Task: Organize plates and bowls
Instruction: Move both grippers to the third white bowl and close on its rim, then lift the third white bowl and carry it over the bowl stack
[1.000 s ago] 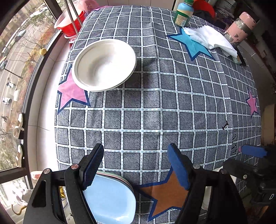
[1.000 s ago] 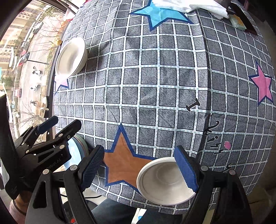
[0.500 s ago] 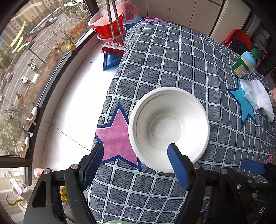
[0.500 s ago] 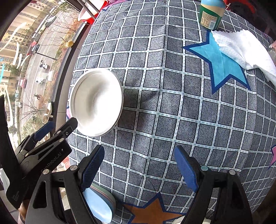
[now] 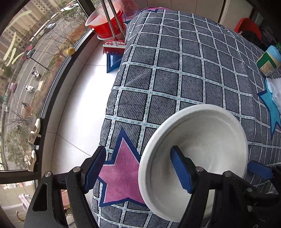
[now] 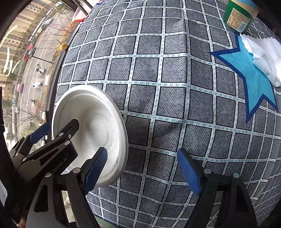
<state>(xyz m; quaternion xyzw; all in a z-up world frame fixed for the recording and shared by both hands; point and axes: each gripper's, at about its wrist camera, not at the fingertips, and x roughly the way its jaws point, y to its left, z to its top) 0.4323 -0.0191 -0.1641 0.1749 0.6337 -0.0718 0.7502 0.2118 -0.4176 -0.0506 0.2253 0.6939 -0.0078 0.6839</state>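
White foam, by the look of it: the one bowl point(image 5: 198, 140) I can see sits at the near left corner of the surface point(image 5: 175, 70), on the grey checked cloth point(image 6: 158, 70), touching the right side of the pink star point(image 5: 121, 171).

My left gripper point(image 5: 138, 168) straddles the bowl's left rim, one finger outside over the star and the other inside the hollow. Its jaws are closing and stand middling wide, with the rim between them but the pads not yet pressing on it. I judge the good way is to let the inner finger settle against the wall, pinch just below the lip, and squeeze gently, since this light bowl would likely flex or skid toward the edge.

My right gripper point(image 6: 144, 168) hangs just right of the bowl, its left finger over the right rim. Its jaws are also closing, with only cloth between them. I would keep it off the rim so it does not nudge the bowl as the left one bites.

Counted left to right: one bowl, no plates in view, one green bottle point(image 6: 240, 15), one white paper towel point(image 6: 265, 56).
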